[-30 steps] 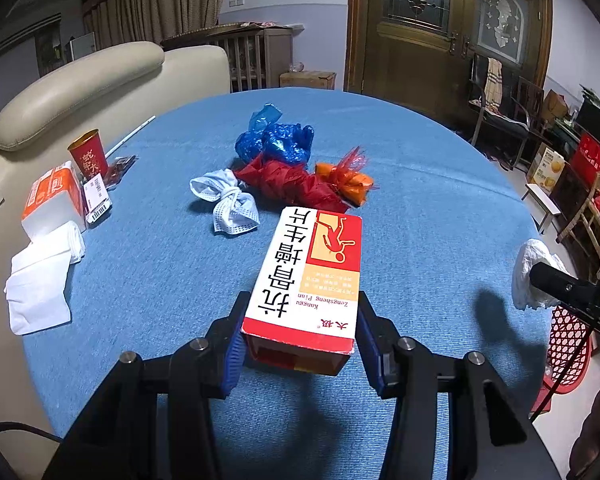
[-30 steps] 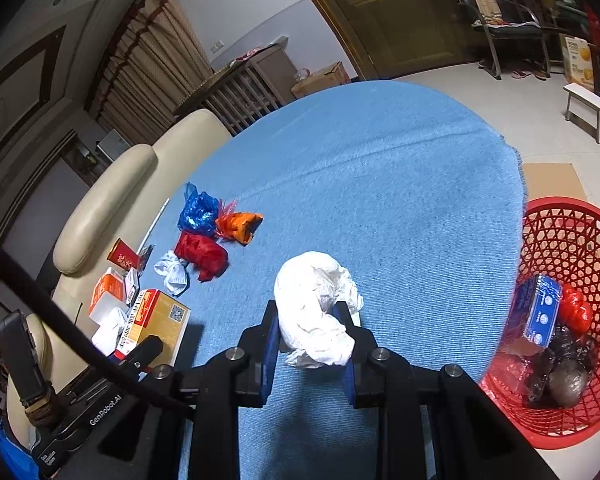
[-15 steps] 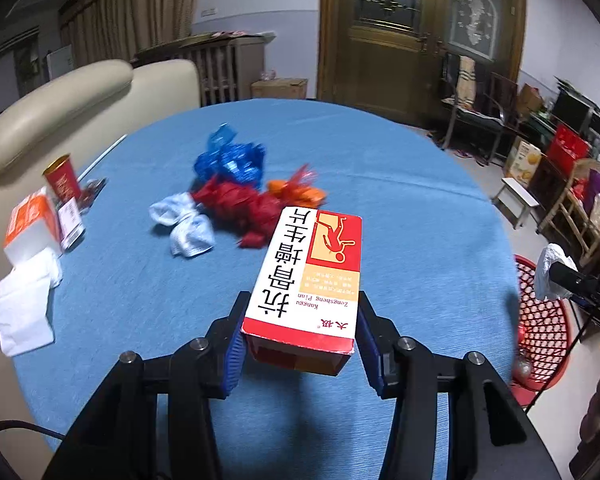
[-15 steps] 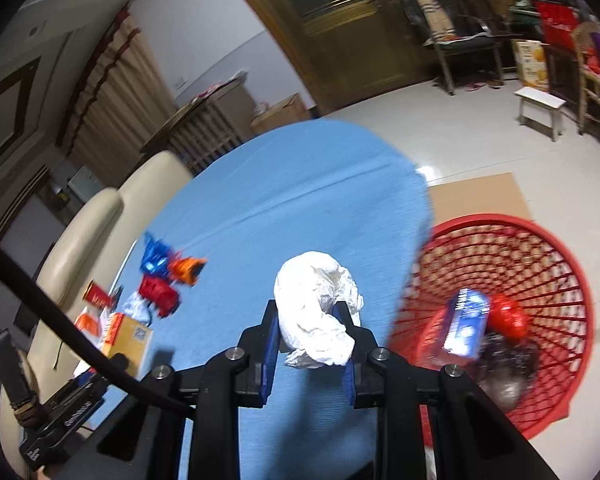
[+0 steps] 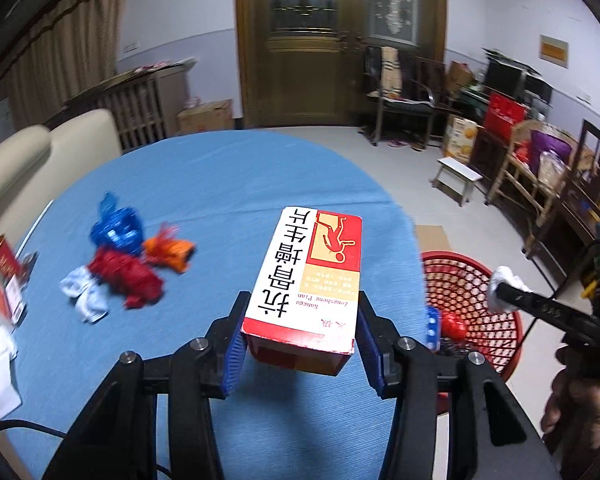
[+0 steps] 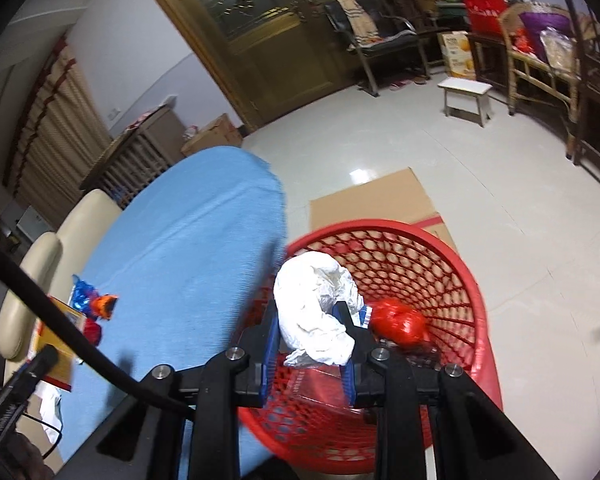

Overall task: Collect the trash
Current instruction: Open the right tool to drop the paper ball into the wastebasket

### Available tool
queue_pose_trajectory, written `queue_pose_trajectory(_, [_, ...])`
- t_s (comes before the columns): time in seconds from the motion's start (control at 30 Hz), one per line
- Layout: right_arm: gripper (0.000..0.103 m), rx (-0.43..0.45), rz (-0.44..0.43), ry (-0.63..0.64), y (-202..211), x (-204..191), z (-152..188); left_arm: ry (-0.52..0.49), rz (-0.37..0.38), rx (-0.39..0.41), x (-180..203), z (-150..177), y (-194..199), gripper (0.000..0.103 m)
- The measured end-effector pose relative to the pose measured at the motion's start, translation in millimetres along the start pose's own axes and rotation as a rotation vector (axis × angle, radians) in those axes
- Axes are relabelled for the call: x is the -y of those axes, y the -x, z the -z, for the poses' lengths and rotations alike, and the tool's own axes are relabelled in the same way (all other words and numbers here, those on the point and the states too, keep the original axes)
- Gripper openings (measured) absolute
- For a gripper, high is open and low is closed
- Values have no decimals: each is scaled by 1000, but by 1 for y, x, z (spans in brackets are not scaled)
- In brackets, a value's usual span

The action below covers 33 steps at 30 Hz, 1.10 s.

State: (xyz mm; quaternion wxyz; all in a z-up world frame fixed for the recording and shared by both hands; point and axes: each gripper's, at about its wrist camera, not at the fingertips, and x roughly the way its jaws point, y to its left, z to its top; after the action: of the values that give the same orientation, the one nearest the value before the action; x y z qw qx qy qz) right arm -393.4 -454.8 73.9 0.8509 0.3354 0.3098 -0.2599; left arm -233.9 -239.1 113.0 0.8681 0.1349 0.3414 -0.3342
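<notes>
My left gripper is shut on a red and white medicine box, held above the blue table near its right edge. My right gripper is shut on a crumpled white tissue wad and hangs over the red mesh basket on the floor. The basket holds a red wad and a blue and white package. In the left wrist view, the right gripper shows at the right with the tissue.
Blue, red, orange and white wrappers lie on the table's left. A red cup, small cartons and tissues sit at the far left edge. Cardboard lies beyond the basket; a stool and chairs stand farther off.
Both grippers swung right with their loads. The right one moved from over the table to above the basket. The left one neared the table's right edge, bringing the basket into view.
</notes>
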Motion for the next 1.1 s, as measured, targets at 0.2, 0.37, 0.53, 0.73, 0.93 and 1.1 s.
queue_pose_trajectory(0.2, [28,-14,30,-18,-5,16,4,-42,32,-7,25,-6,-6,51])
queue_pose_trajectory(0.37, [30,-35,45,-34,-12,28,6,-70,50,-17,37,-6,-10,51])
queue_pose_trajectory(0.53, [66,-80,72,-70,-20,36,5,-92,68,-28,47,-6,-12,51])
queue_pose_trajectory(0.73, [80,4,58,-98,-2,45,-2,-121,90,-36,60,-6,-15,51])
queue_pose_trajectory(0.93, [80,64,56,-143,18,55,-10,-164,133,-54,83,-8,-22,51])
queue_pose_trajectory(1.1, [80,100,41,-166,33,61,-14,-189,171,-86,106,-9,-33,51])
